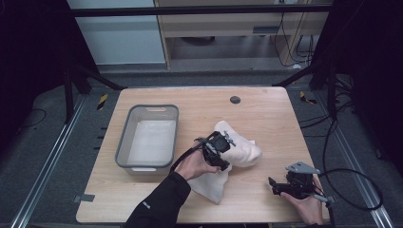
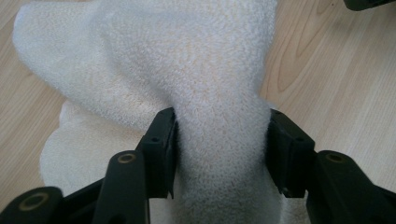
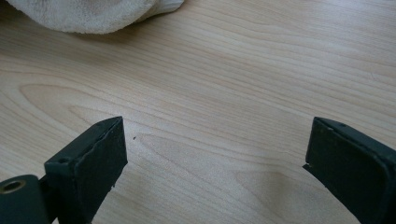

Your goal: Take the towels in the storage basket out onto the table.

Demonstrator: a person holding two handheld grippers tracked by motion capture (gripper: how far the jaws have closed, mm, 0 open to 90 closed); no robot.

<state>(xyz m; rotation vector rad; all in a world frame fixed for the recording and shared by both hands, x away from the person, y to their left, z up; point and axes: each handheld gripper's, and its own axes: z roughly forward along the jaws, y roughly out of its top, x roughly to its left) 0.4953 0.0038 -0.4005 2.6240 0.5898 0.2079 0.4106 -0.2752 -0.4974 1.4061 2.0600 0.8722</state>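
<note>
My left hand [image 1: 195, 166], in a dark sleeve, reaches forward and to the right over the middle of the table, holding my left gripper [image 1: 217, 146] tilted down. Its two black jaws are closed in on a thick fold of the white towel [image 2: 205, 84], one jaw pressing each side of the bunched cloth. My right hand [image 1: 304, 205] sits low at the near right edge, holding my right gripper [image 1: 278, 186] pointed left, close above the wood. Its jaws stand wide apart with nothing between them.
</note>
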